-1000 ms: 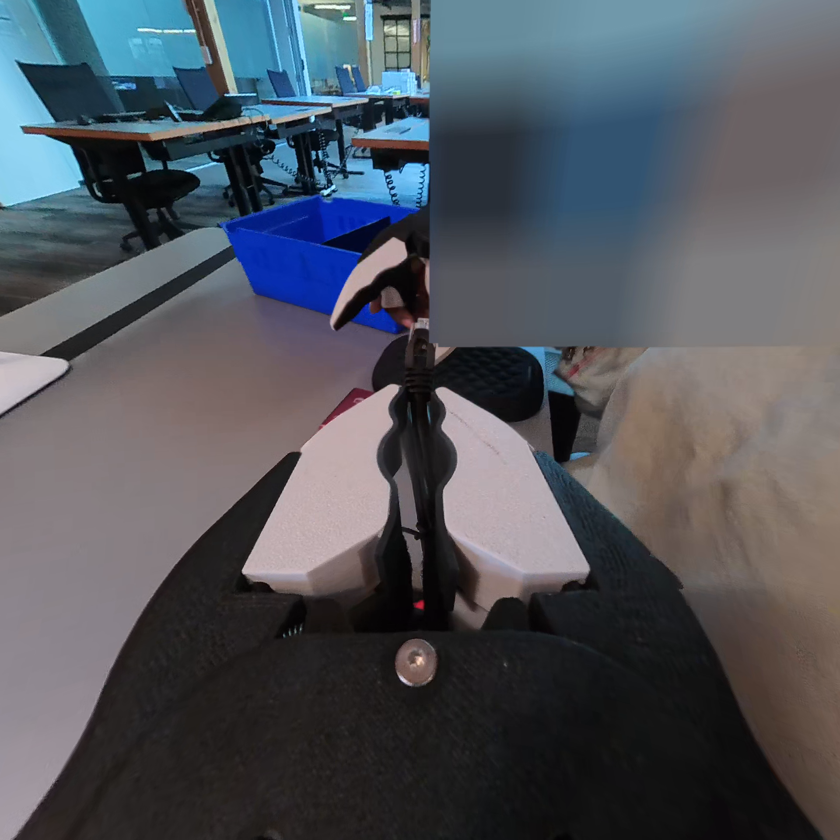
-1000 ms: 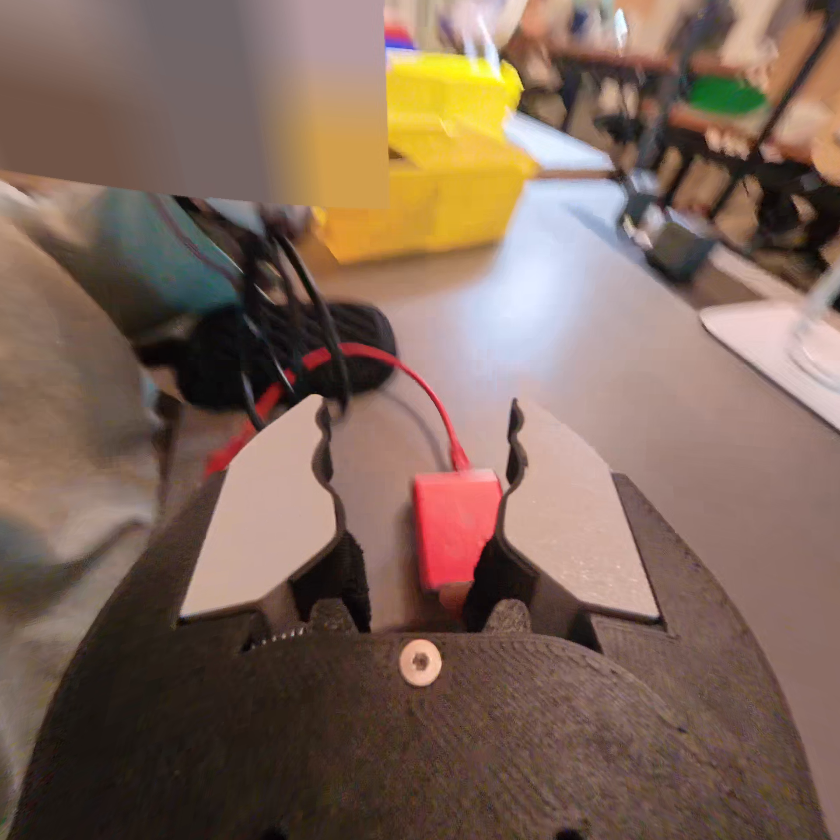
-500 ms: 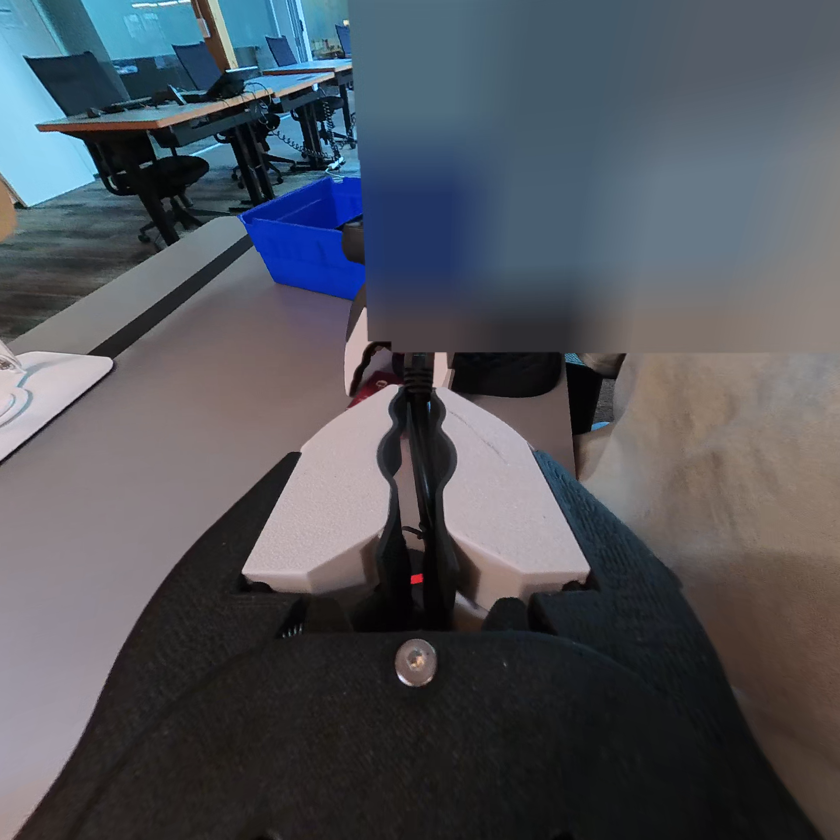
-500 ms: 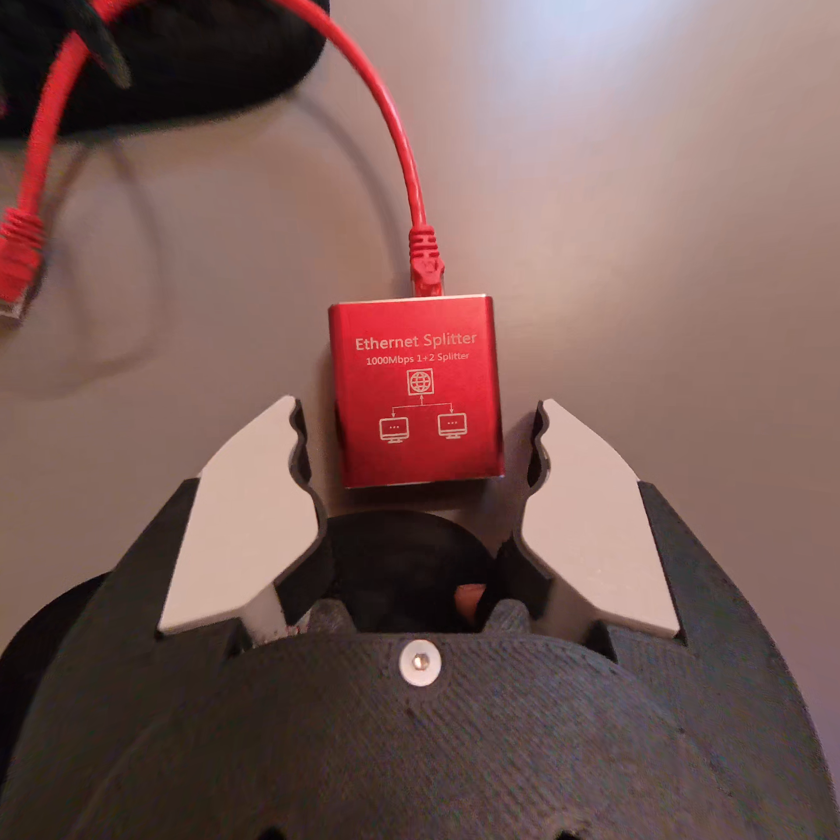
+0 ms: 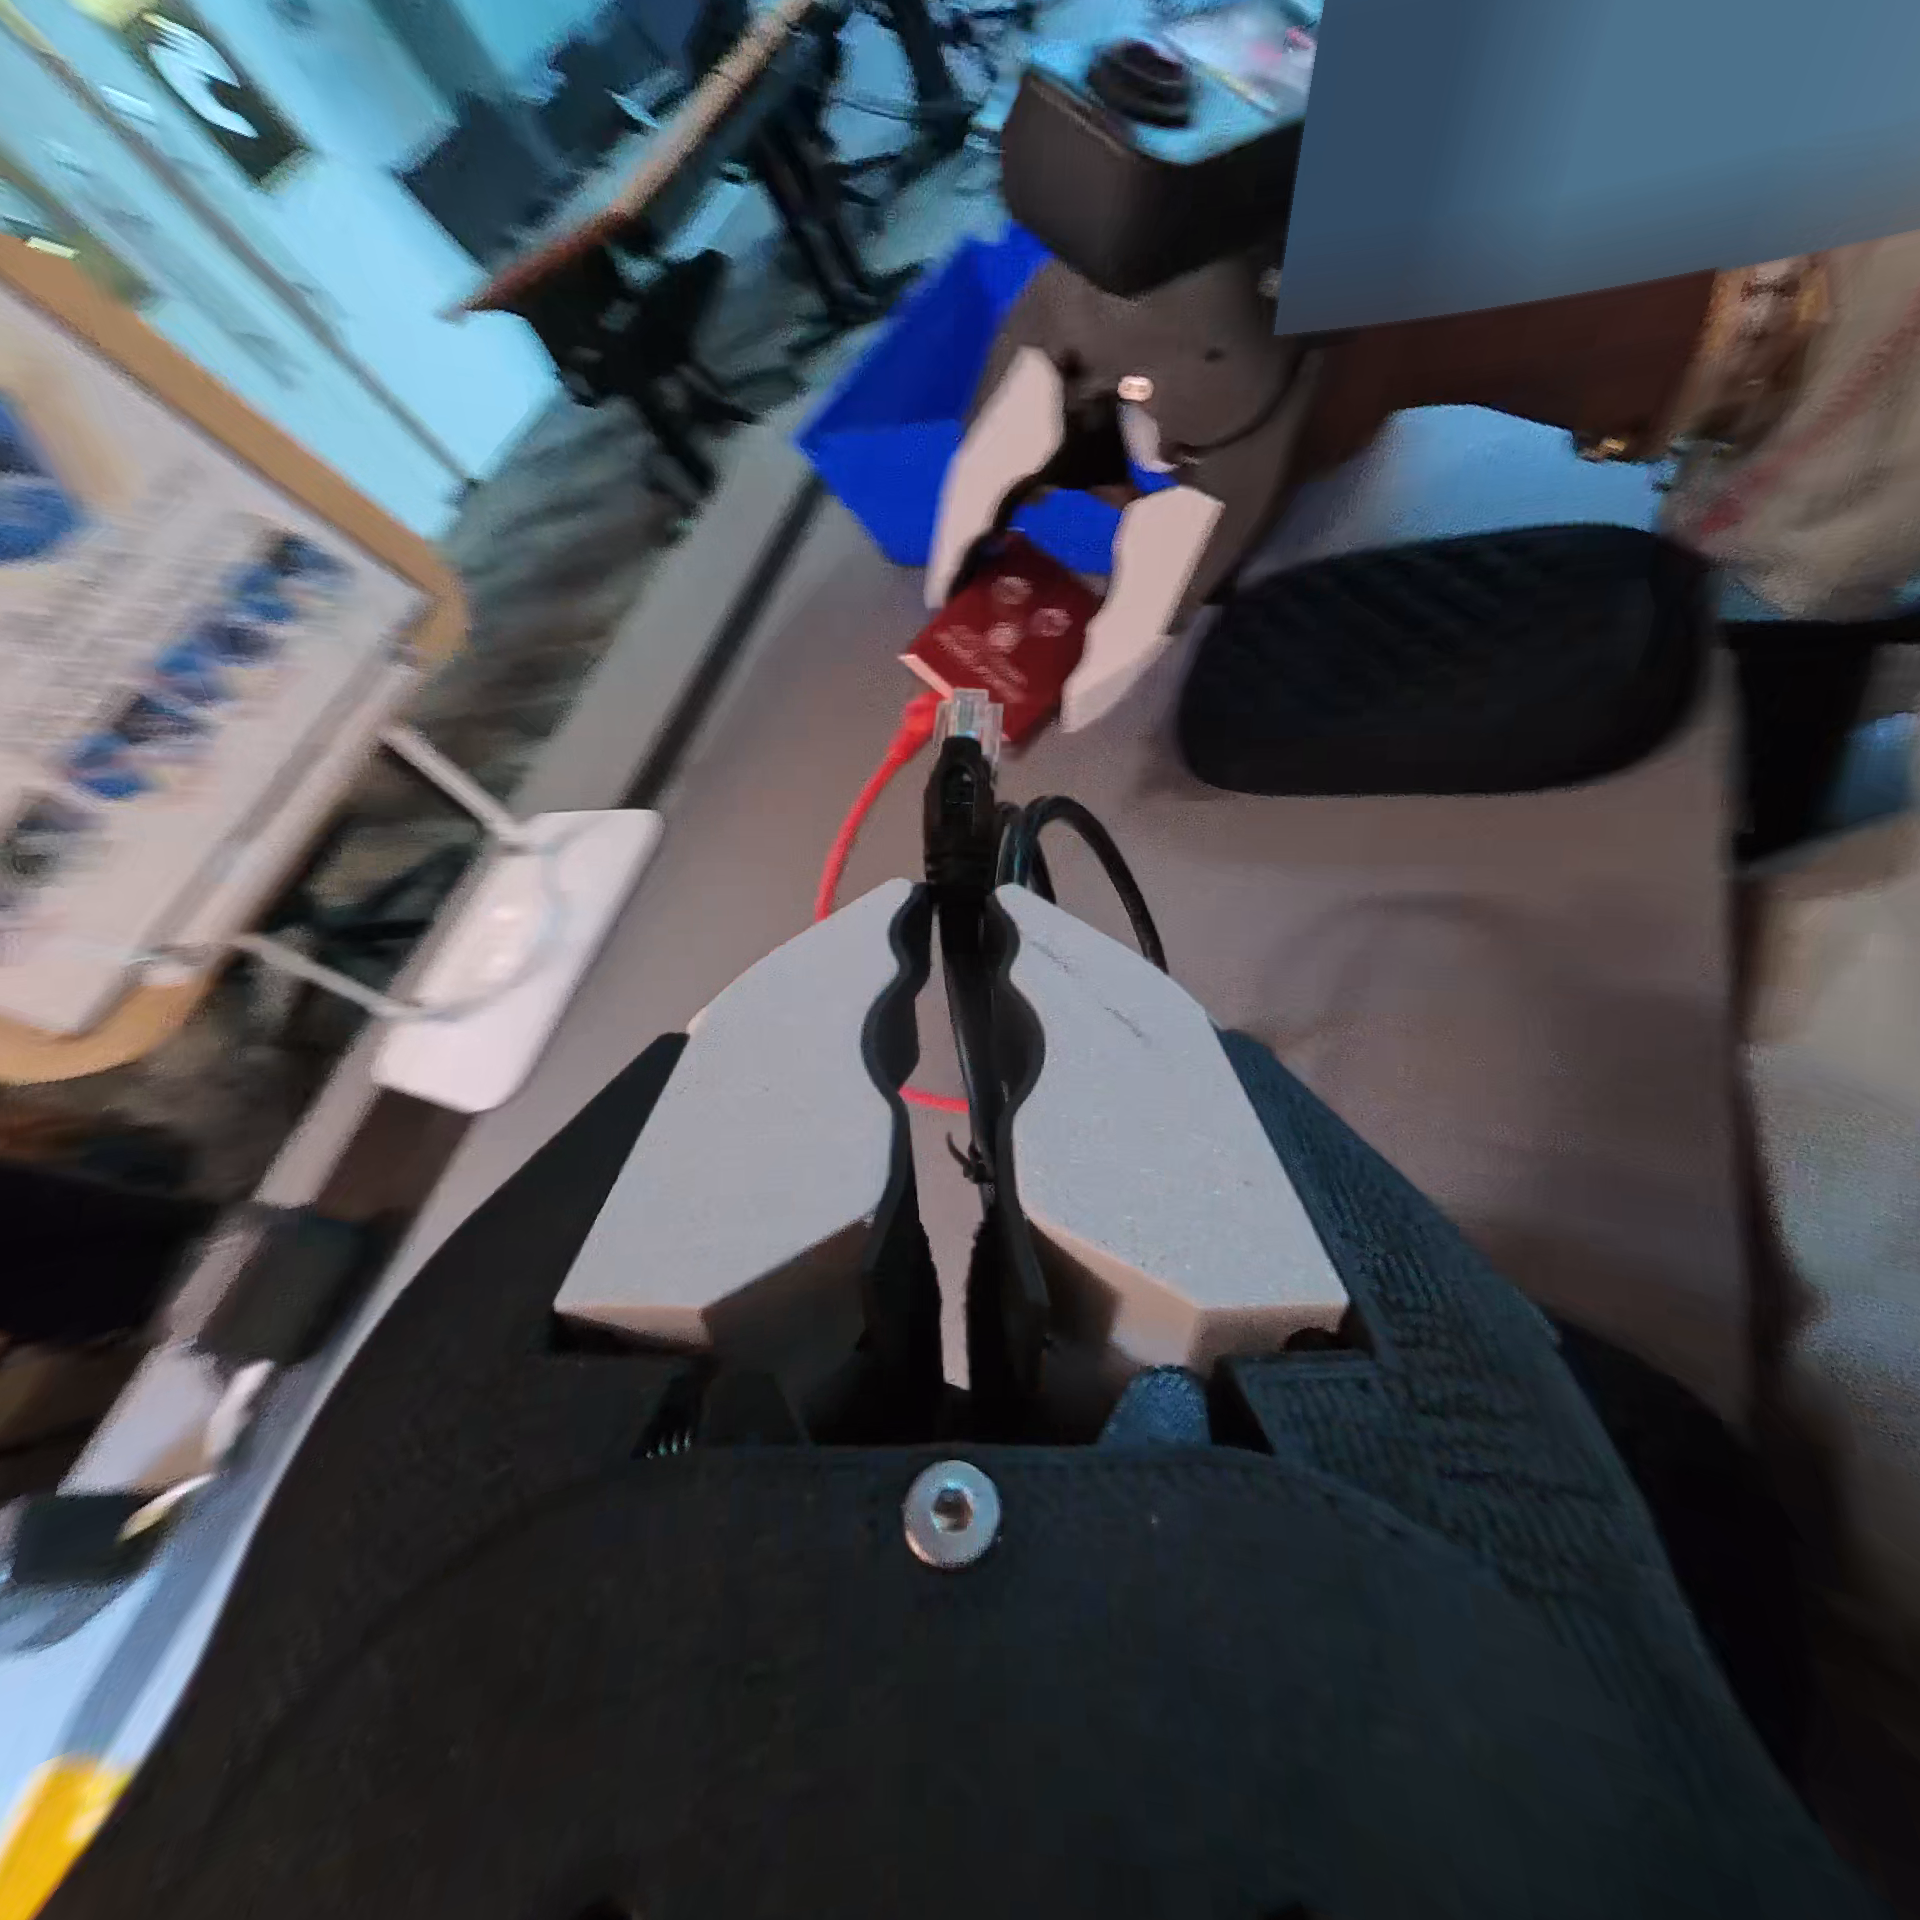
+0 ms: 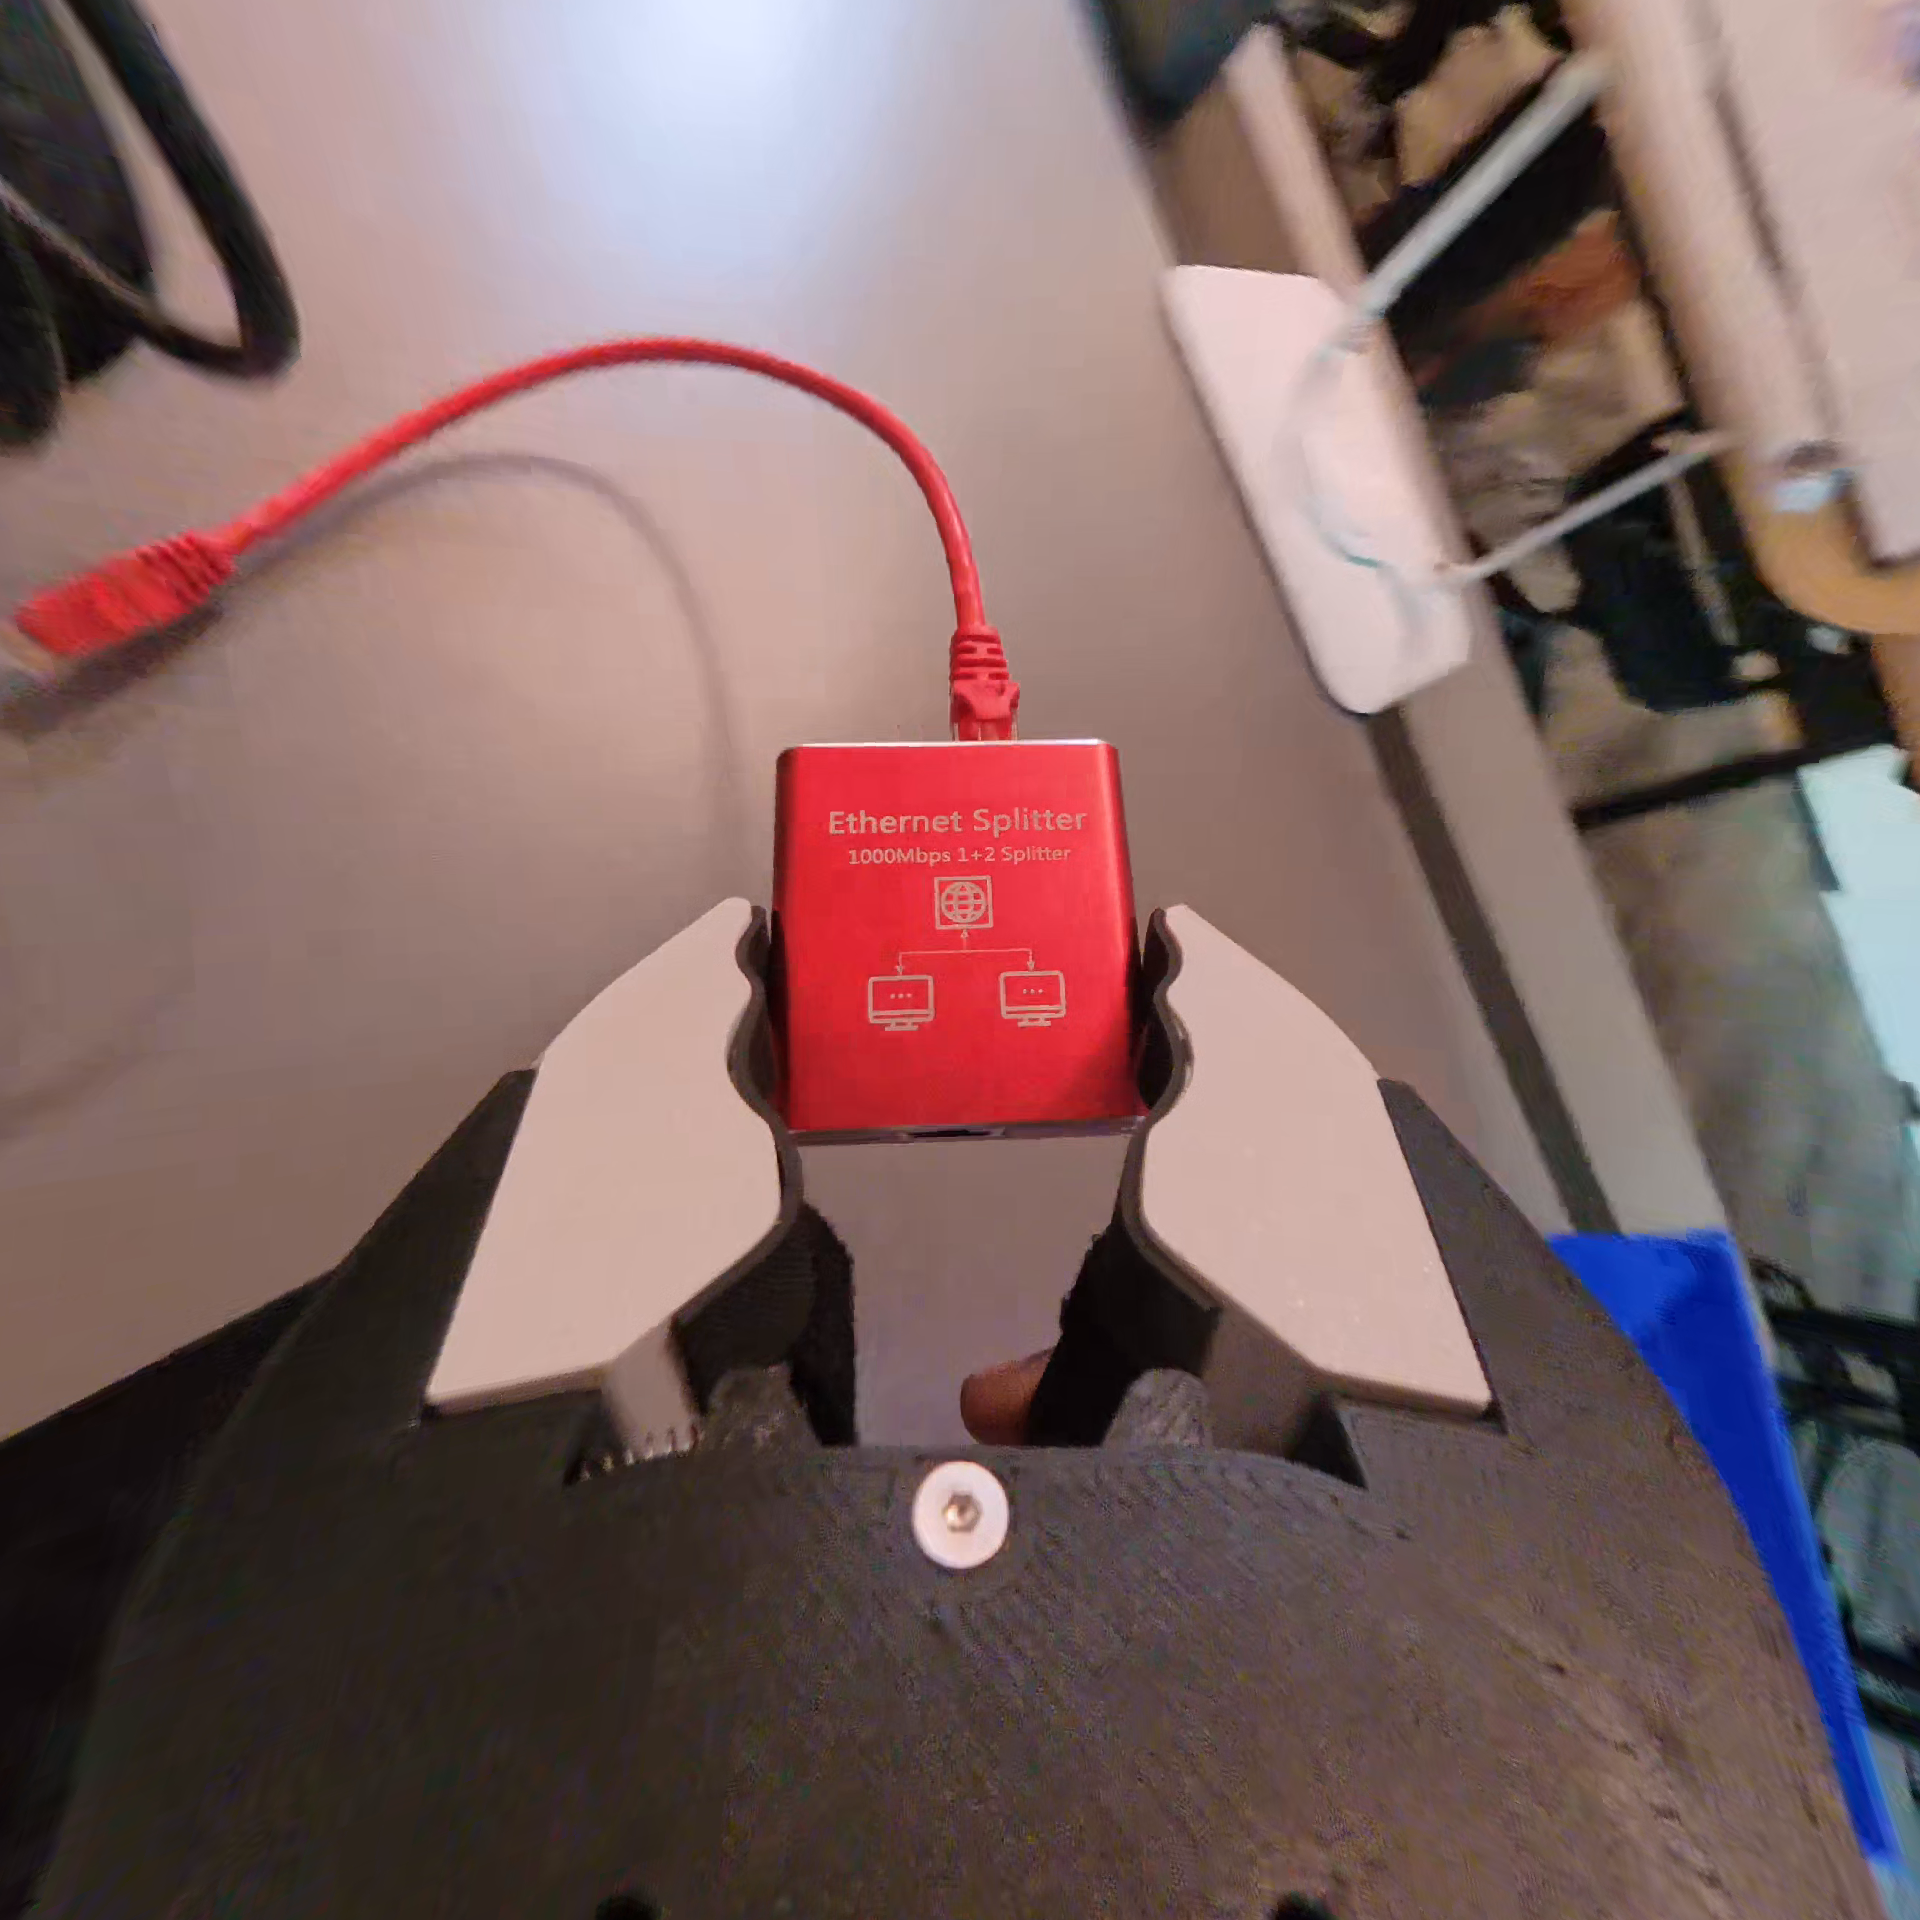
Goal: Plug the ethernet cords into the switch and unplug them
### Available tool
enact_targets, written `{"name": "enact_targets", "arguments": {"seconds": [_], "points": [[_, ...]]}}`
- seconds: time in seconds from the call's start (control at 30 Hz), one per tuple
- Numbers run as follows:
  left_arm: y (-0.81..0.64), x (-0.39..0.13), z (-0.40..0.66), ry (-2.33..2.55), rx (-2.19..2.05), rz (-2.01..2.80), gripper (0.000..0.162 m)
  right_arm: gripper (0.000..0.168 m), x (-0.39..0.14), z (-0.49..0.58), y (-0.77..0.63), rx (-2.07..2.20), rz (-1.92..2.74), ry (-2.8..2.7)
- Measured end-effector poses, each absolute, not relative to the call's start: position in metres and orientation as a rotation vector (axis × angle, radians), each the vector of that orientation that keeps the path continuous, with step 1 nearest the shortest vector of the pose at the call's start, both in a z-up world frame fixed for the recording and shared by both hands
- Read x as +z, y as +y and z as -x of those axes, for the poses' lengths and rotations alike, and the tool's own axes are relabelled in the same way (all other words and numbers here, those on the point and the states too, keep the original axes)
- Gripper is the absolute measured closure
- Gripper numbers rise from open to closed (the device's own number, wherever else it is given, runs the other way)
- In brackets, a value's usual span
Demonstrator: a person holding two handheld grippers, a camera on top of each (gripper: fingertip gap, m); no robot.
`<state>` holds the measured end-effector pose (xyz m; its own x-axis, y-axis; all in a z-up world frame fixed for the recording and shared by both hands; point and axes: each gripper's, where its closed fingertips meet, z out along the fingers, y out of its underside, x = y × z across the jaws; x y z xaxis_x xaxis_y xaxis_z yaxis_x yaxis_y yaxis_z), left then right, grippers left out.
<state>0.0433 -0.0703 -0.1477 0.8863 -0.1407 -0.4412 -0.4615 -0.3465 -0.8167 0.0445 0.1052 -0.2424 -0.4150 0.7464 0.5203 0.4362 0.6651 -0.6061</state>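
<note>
A small red switch (image 6: 951, 977) with white markings is clamped by its two sides in my right gripper (image 6: 956, 920). A short red cord (image 6: 727, 358) is plugged into its far side; that cord's free plug (image 6: 114, 603) lies at the left on the table. My left gripper (image 5: 956, 899) is shut on a black ethernet cord (image 5: 961, 810), whose clear plug (image 5: 968, 717) sticks out past the fingertips. In the left wrist view the plug points at the switch (image 5: 1003, 644), held farther off by the right gripper (image 5: 1049, 613), just short of it.
A blue bin (image 5: 914, 416) stands behind the switch and also shows in the right wrist view (image 6: 1714, 1455). A black padded mat (image 5: 1444, 665) lies to the right. A white stand base (image 6: 1320, 478) sits near the table edge. Black cable (image 6: 229, 281) loops at the upper left. The left gripper's tips are roughly 20 cm from the right gripper's.
My right gripper has moved forward and closed on the red switch. My left gripper has swung and tilted with the black cord, so its plug now faces the switch.
</note>
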Motion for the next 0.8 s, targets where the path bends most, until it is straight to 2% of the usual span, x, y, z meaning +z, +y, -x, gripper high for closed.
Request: {"name": "enact_targets", "arguments": {"seconds": [0.13,0.23,0.33,0.57,0.8], "points": [[-0.082,-0.112,-0.033,0.389,0.457,1.830,0.153,0.100,-0.223,-0.040,0.113,0.483,0.997,-1.967],[-0.063,-0.149,-0.048,0.460,0.457,1.952,0.152,0.100,-0.220,-0.040,0.104,0.443,0.995,-1.944],[-0.040,-0.200,-0.060,0.503,0.367,2.026,0.153,0.100,-0.214,-0.044,0.073,0.586,0.883,-1.986],[-0.032,-0.215,-0.068,0.508,0.159,1.994,0.152,0.099,-0.206,-0.082,0.018,1.042,0.566,-2.184],[-0.031,-0.210,-0.085,0.636,0.180,1.920,0.152,0.099,-0.209,-0.096,0.018,1.049,0.480,-2.294]]}}
